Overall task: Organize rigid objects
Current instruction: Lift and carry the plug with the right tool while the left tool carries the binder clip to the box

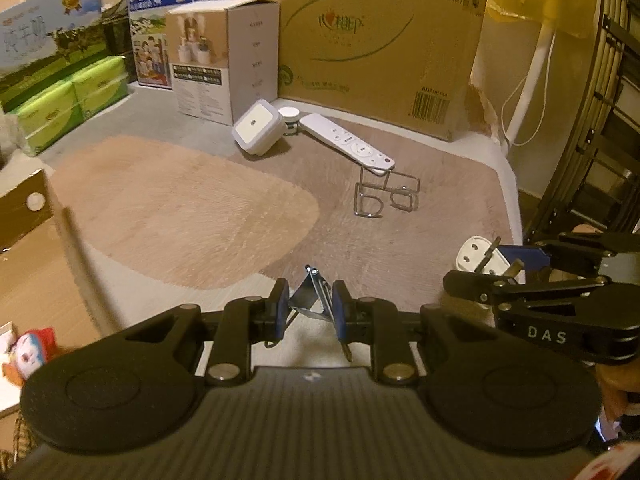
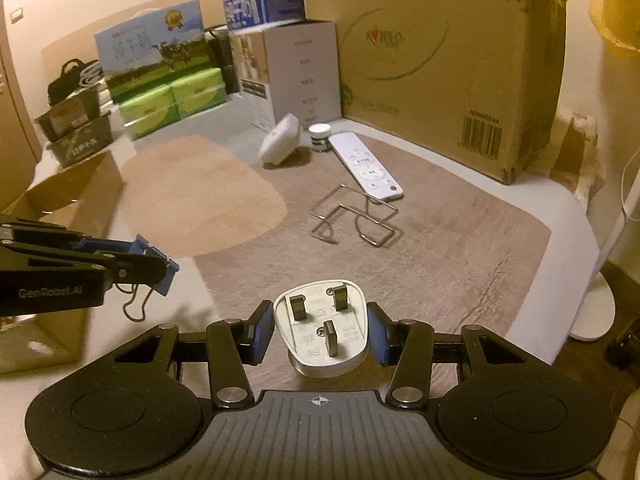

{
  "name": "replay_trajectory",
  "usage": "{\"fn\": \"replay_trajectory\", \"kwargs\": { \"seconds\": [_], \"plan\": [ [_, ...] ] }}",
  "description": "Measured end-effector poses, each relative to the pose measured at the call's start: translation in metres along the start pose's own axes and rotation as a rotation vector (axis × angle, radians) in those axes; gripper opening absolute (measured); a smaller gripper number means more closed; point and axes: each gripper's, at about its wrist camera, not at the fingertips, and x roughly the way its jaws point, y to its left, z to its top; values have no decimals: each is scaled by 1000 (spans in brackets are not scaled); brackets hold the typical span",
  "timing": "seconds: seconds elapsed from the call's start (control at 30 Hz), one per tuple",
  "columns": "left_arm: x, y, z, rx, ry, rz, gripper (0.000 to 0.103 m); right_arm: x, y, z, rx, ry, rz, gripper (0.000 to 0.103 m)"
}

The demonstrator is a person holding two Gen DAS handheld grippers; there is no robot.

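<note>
My left gripper (image 1: 309, 306) is shut on a metal binder clip (image 1: 310, 296) and holds it above the near edge of the mat; it also shows in the right wrist view (image 2: 160, 270) with the clip's wire handles (image 2: 136, 306) hanging below. My right gripper (image 2: 320, 330) is shut on a white three-pin plug adapter (image 2: 322, 326), pins facing the camera; the adapter also shows at the right in the left wrist view (image 1: 486, 260). Farther off on the mat lie a white remote (image 1: 348, 146), a wire rack (image 1: 386, 194), a white night light (image 1: 258, 130) and a small white jar (image 1: 289, 119).
A large cardboard box (image 1: 372, 40) and a grey product box (image 1: 228, 56) stand at the back. Milk cartons (image 1: 48, 28) and green tissue packs (image 1: 68, 100) are at the left. An open cardboard box (image 1: 36, 248) sits at the near left. A white fan pole (image 1: 532, 72) stands at the right.
</note>
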Motion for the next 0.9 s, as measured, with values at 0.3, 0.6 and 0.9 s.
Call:
{"fn": "replay_trajectory", "kwargs": {
  "seconds": [0.3, 0.6, 0.9],
  "plan": [
    [-52, 7, -12, -26, -48, 39, 20, -36, 30, 1, -25, -36, 35, 49],
    [-98, 28, -29, -67, -86, 88, 20, -57, 66, 4, -73, -67, 81, 49],
    [-139, 57, -50, -120, -117, 154, 20, -66, 104, 7, -135, -85, 138, 49]
  ]
}}
